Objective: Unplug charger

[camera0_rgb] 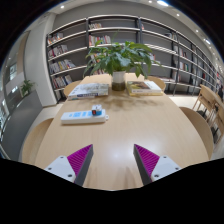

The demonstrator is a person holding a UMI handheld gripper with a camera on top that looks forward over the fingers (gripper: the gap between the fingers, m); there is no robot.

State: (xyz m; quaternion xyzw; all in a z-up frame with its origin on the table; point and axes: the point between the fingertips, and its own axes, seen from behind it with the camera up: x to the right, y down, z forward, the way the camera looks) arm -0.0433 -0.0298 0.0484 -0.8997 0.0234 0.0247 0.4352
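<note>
A white power strip [83, 116] lies on the wooden table [130, 125], ahead of my fingers and to the left. A small dark charger [97, 111] sits on its right end. My gripper [112, 153] is open and empty, with nothing between the purple pads [80, 160]. It hovers over the near part of the table, well short of the strip.
A potted green plant [122, 58] stands at the table's far middle. Open books lie to its left [90, 90] and right [143, 87]. Bookshelves [80, 45] line the back wall. Chairs [206, 102] stand at the right.
</note>
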